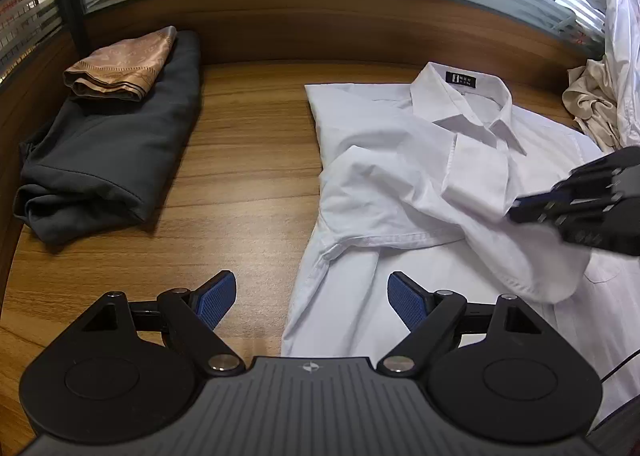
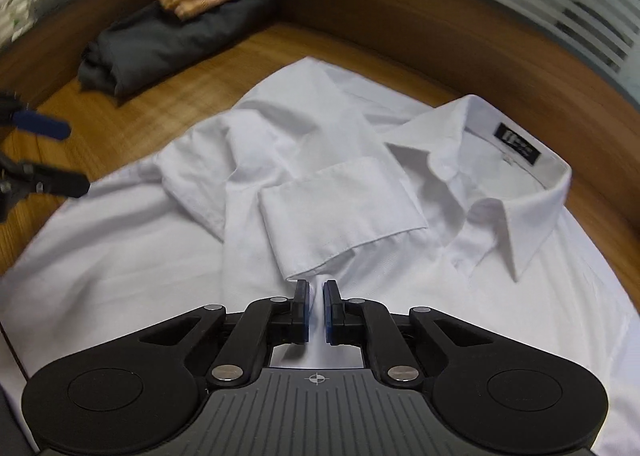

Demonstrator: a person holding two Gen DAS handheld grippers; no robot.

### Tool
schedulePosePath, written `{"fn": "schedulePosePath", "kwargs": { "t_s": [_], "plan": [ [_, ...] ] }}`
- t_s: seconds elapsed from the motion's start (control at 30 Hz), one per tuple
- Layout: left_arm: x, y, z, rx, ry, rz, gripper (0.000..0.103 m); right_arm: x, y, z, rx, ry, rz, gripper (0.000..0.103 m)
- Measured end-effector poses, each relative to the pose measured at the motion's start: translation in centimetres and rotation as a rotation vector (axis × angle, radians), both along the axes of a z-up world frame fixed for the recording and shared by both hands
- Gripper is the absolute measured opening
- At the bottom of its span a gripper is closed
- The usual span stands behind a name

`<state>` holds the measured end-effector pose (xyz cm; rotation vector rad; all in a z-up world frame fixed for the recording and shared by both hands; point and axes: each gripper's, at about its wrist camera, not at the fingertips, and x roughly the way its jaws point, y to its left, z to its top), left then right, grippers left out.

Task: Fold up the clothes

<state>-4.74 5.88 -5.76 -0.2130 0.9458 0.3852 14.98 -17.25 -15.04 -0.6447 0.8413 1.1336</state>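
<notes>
Shirt, one; folded garments, two.

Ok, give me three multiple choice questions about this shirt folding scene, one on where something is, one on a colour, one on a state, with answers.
1. Where does the tan folded cloth lie?
A. on the dark folded garment
B. on the white shirt
C. on the bare wooden table

2. What colour is the label inside the shirt's collar?
A. red
B. black
C. yellow

3. How does the right hand-held gripper stand?
A. wide open over the table
B. shut on the tan cloth
C. shut on white shirt fabric

Answers:
1. A, the tan cloth sits on top of the dark garment at the far left of the table.
2. B, a black tag with pale marks shows inside the collar.
3. C, white cloth runs up between its nearly closed blue pads, just below the folded sleeve cuff.
</notes>
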Motion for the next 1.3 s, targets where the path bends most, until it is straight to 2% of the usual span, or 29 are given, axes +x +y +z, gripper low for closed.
{"fn": "schedulePosePath", "kwargs": {
  "t_s": [0.1,0.23,0.33,0.43,0.57,0.7,0.87,1.0,1.03,1.13,1.3],
  "plan": [
    [0.2,-0.2,-0.1,0.009,0.000,-0.004,0.087,0.8,-1.8,2.3,0.100,0.017,-0.078,0.007],
    [0.8,-0.5,-0.4,0.025,0.017,-0.015,0.087,2.4,-6.7,5.9,0.288,0.040,-0.263,0.007],
    [1.2,-0.9,-0.7,0.032,0.031,-0.033,0.087,3.0,-10.9,7.4,0.375,0.006,-0.404,0.006],
    [1.6,-1.3,-1.0,0.038,0.042,-0.056,0.087,3.2,-15.0,7.6,0.412,-0.010,-0.558,0.003],
    [1.8,-1.9,-1.2,0.045,0.047,-0.069,0.087,3.2,-18.8,6.0,0.309,-0.007,-0.667,0.003],
    [1.6,-1.9,-1.2,0.048,0.055,-0.065,0.087,3.1,-21.1,4.5,0.207,0.030,-0.678,0.005],
    [1.0,-1.7,-1.1,0.038,0.055,-0.037,0.087,4.3,-19.7,4.4,0.187,0.052,-0.626,0.007],
    [0.5,-1.6,-0.8,0.033,0.046,-0.016,0.087,6.6,-17.6,4.7,0.198,0.074,-0.596,0.015],
    [0.4,-1.6,-0.6,0.029,0.043,-0.010,0.087,7.2,-17.2,4.8,0.200,0.078,-0.583,0.022],
    [0.1,-1.6,-0.5,0.010,0.044,0.004,0.087,9.1,-15.6,4.8,0.192,0.093,-0.515,0.032],
    [0.1,-1.8,-0.3,-0.026,0.079,0.009,0.087,12.8,-13.1,3.9,0.135,0.154,-0.401,0.041]
  ]
}}
